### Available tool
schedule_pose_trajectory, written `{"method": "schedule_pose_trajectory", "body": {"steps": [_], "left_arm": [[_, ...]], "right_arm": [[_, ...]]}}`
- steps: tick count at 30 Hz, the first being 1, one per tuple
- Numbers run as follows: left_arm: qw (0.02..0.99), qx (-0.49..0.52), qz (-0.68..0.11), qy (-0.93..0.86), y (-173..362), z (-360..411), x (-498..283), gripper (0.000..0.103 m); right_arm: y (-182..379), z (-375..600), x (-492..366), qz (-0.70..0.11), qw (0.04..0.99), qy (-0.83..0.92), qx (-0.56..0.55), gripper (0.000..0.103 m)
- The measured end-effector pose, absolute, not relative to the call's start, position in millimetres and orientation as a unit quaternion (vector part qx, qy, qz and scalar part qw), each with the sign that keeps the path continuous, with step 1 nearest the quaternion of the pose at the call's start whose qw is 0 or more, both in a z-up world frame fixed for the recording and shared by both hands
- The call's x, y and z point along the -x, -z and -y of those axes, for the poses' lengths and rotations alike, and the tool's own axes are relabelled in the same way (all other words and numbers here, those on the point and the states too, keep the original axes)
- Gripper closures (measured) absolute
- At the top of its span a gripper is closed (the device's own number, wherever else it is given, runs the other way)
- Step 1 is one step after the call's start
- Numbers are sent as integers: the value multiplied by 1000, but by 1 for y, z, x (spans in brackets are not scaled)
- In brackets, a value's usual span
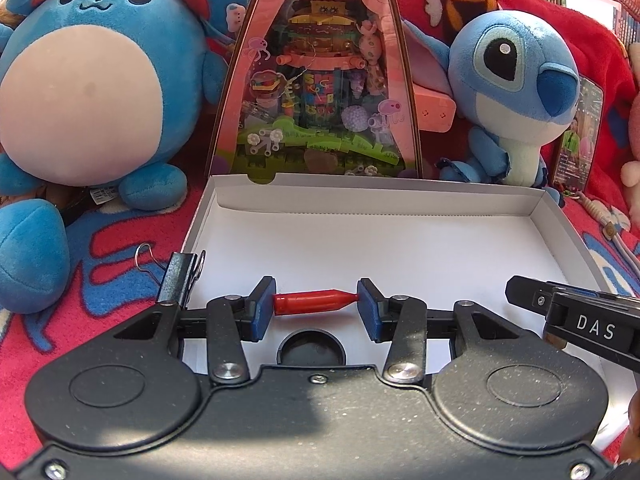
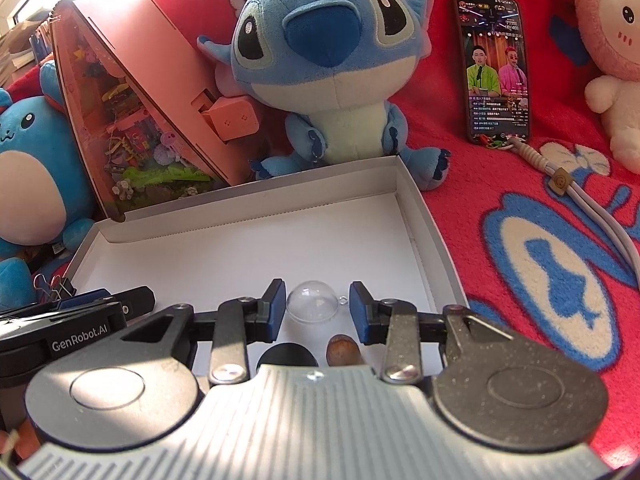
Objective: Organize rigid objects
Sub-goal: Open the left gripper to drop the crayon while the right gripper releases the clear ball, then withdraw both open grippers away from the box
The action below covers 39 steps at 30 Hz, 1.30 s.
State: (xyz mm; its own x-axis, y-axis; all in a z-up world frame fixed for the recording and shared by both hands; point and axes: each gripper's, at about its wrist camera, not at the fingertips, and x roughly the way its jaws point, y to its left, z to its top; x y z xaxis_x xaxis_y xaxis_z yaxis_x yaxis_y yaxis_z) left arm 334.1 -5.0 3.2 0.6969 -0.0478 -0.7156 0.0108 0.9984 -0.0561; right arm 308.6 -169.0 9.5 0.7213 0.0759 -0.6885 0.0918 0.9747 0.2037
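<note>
mid-placing, by the look: left hand-held gripper [image 1: 316, 306] clamped end to end on the red bottle-shaped piece [image 1: 314, 302], low over the white box [image 1: 400, 196]. right hand-held gripper [image 2: 318, 308] partly open around the clear dome [image 2: 313, 301], contact unclear. next calls for release inside the box, clear of the acorn-like piece [image 2: 342, 350].

Red blanket [image 2: 500, 184], white box [image 2: 256, 200], plush toys [image 2: 332, 80], phone [image 2: 496, 68]
</note>
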Motion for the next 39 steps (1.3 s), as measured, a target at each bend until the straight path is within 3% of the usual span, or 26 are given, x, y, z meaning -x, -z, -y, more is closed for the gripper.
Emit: {"method": "schedule_pose_trajectory", "body": {"steps": [9, 11, 16, 19, 24, 26, 39], "left_arm": [[921, 17, -388, 18, -3, 6, -334, 59], [922, 17, -387, 20, -3, 6, -334, 57], [927, 23, -373, 23, -6, 4, -328, 33], [931, 27, -363, 30, -11, 2, -323, 25], [935, 23, -353, 35, -19, 1, -314, 21], [936, 20, -350, 32, -21, 1, -309, 20], [944, 30, -324, 56, -42, -9, -247, 18]], "right_arm": [[-9, 169, -309, -370, 922, 5, -116, 60], [-9, 170, -309, -369, 922, 4, -120, 51], [-9, 173, -305, -364, 922, 4, -136, 42], [-9, 175, -302, -359, 923, 1, -140, 37], [-13, 175, -293, -347, 926, -12, -145, 30], [-16, 174, -289, -338, 931, -9, -139, 19], [-35, 182, -235, -292, 951, -11, -97, 11]]}}
